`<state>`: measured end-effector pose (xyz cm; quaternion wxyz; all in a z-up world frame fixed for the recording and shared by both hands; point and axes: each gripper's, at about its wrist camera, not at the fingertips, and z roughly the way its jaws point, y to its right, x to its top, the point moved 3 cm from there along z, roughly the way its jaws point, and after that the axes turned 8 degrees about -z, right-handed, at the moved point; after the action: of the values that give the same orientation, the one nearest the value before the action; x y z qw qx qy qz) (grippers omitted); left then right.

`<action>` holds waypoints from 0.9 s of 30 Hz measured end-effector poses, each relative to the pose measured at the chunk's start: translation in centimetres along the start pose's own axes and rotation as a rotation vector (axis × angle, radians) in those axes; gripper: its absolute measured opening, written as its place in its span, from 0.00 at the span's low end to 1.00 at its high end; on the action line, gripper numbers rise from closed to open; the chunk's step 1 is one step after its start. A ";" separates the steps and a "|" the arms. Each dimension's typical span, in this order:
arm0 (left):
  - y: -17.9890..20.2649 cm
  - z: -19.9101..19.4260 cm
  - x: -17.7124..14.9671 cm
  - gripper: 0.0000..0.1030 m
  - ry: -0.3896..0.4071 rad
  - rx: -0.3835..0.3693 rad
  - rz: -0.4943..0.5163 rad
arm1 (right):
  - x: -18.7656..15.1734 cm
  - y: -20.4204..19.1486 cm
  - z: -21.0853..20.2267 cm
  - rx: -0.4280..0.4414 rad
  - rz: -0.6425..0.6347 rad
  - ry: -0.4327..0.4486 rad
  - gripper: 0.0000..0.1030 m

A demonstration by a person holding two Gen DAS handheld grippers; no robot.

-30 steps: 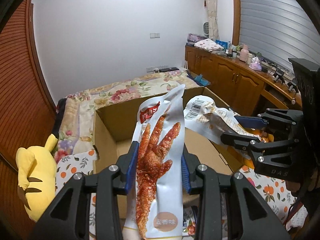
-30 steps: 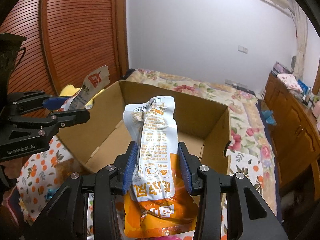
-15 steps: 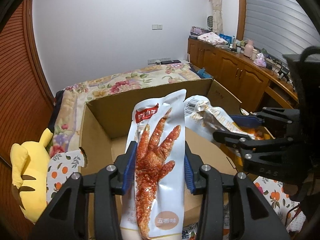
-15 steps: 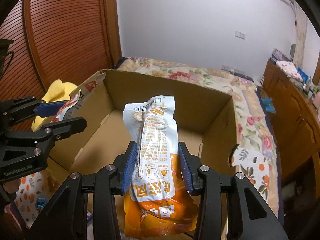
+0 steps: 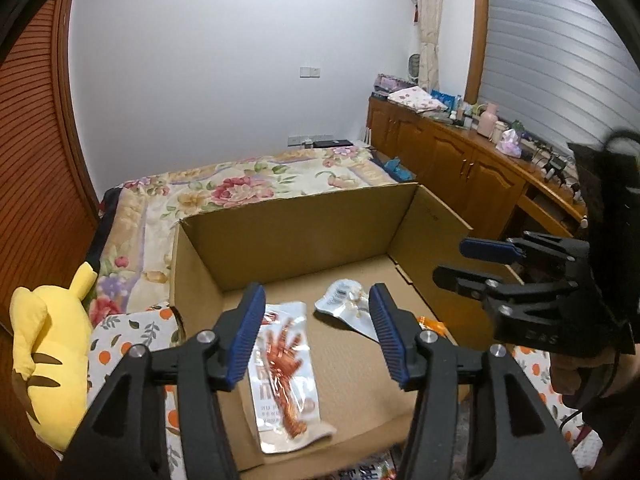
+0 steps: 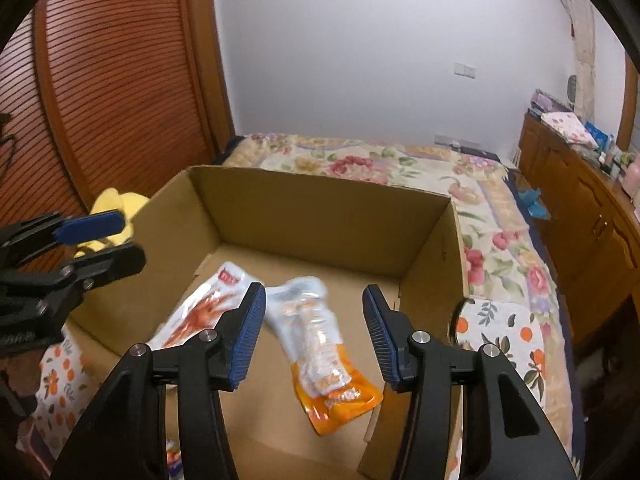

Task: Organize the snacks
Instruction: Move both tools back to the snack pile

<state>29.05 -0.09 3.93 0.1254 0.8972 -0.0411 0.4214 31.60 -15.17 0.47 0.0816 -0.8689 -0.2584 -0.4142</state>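
**Both packets dropped into the box**

Released since a second ago, both snacks now lie on the box [image 5: 296, 236] floor. Left gripper [image 5: 316, 336] and right gripper [image 6: 312, 336] hang above with jaws opening, nothing between the pads. Chicken-foot packet [image 5: 286, 372] lies at 7 o'clock of the orange packet [image 6: 324, 352], close beside it. A yellow plush [image 5: 48, 356] sits at 9 o'clock of the box.

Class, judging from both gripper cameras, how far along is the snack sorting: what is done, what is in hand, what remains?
Done: the chicken-feet packet and the orange-and-white packet lie in the cardboard box. In hand: nothing; the left gripper and right gripper have opening jaws, empty. Left: another packet shows in front of the box.
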 end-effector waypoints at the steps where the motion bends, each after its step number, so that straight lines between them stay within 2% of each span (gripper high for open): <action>1: 0.1 -0.4 -0.2 0.53 0.002 -0.006 0.002 | -0.2 -0.3 -0.7 0.004 -0.003 0.009 0.50; 4: 0.7 -1.8 -1.1 0.55 0.012 -0.020 0.019 | -1.4 -1.2 -3.2 0.020 -0.016 0.035 0.50; 8: 1.3 -4.1 -2.7 0.71 0.025 -0.039 0.037 | -3.5 -2.5 -6.5 0.032 -0.029 0.063 0.50; 13: 1.7 -6.7 -5.2 0.71 0.037 -0.067 0.047 | -7.0 -3.0 -8.5 0.050 -0.007 0.062 0.52; 17: 1.7 -7.9 -7.4 0.71 0.041 -0.068 0.048 | -10.1 -3.3 -8.5 0.057 0.018 0.029 0.52; 27: 0.5 -7.8 -12.7 0.71 -0.016 -0.046 0.025 | -16.5 -3.1 -5.6 0.038 0.038 -0.097 0.51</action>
<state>14.99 1.04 -0.92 0.1403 0.8969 -0.0631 0.4146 17.51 -20.83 -8.74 0.0934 -0.8909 -0.2533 -0.3652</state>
